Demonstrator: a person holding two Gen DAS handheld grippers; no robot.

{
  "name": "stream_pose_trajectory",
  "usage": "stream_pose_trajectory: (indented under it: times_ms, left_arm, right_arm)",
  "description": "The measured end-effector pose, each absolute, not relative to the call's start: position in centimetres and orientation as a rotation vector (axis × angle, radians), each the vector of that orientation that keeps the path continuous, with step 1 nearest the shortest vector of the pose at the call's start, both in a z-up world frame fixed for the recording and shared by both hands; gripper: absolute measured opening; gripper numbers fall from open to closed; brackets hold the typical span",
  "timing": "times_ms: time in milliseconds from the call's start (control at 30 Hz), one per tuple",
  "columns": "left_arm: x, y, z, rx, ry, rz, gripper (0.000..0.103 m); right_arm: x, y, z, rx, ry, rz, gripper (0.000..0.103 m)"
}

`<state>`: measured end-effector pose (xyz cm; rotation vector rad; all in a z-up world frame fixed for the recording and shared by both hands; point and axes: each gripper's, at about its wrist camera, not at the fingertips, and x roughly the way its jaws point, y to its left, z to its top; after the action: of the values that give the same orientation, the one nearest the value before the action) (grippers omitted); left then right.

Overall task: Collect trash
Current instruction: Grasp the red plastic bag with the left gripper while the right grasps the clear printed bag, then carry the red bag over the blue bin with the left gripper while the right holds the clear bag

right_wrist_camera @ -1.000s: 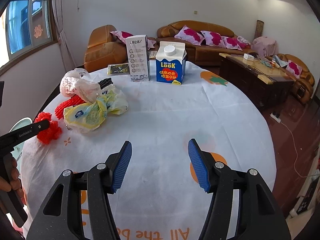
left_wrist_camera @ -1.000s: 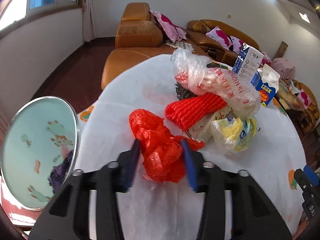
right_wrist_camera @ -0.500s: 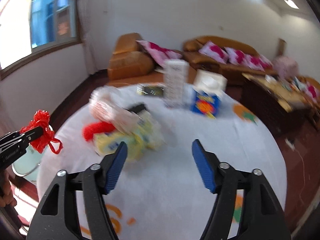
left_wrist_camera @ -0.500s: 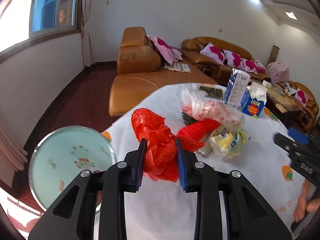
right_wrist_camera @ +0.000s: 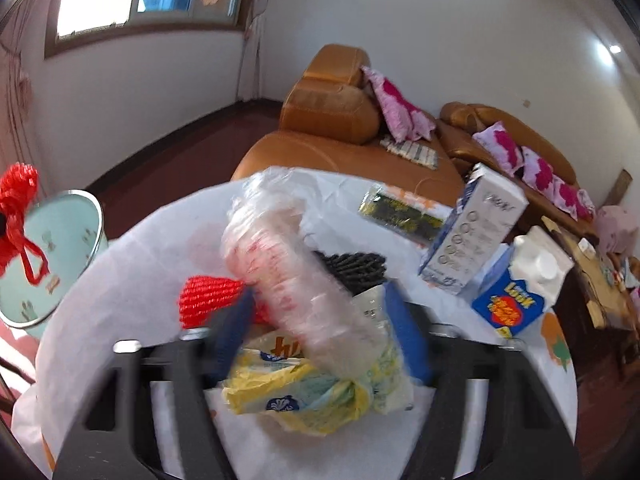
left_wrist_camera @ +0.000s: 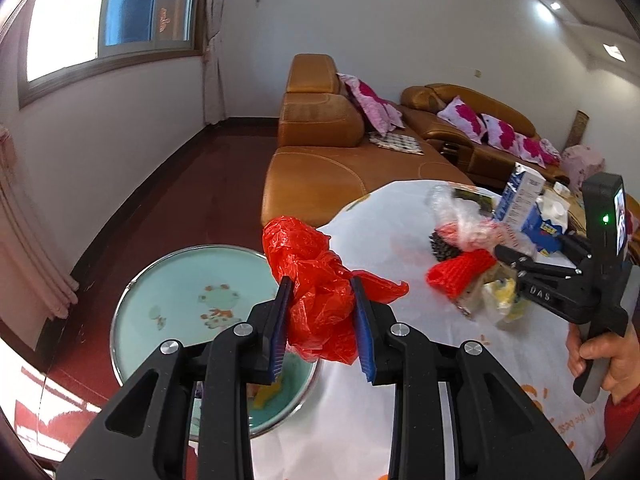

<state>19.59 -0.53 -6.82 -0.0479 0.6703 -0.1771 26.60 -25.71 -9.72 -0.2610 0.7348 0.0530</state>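
In the left wrist view, a crumpled red plastic bag (left_wrist_camera: 320,304) is being pinched between the narrowly set blue pads of the left gripper (left_wrist_camera: 323,314) and held above the edge of the white-clothed table (left_wrist_camera: 400,400), over a round teal bin (left_wrist_camera: 192,308) on the floor. The right gripper (left_wrist_camera: 508,254) is being seen reaching into the trash pile (left_wrist_camera: 472,276).

In the right wrist view, the right gripper (right_wrist_camera: 316,328), its jaws having just been closing, is being set around a clear plastic bag (right_wrist_camera: 292,276) and a yellow wrapper (right_wrist_camera: 304,392); a firm grip cannot be told through the blur. Two cartons (right_wrist_camera: 512,288) are being left upright just beside the pile.
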Motion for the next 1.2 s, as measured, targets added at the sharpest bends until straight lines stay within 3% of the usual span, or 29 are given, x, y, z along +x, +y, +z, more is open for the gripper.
stream_pose_trajectory:
  times_ms: [100,200,500,1200]
  left_arm:
    - [19.7,-0.4,-7.1,-0.055,0.677,-0.182,0.029]
    - [19.6,-0.5,-7.1,-0.058,0.675,-0.198,0.029]
    - [17.9,0.9,-6.5,-0.058,0.645,-0.192,0.029]
    - [15.7,2.7,-7.6,0.005,0.664,-0.103,0.029]
  right_arm:
    - [26.1,-25.8,-9.6,-0.244,0.731,0.059,0.017]
    - [24.8,-26.1,-8.6,-0.203,0.696,0.04,0.013]
    - [16.3,-27.5,-3.6,-0.071,0.518,-0.096,0.012]
    - [10.8,-25.2,-5.7,-0.01,0.564,-0.104,0.012]
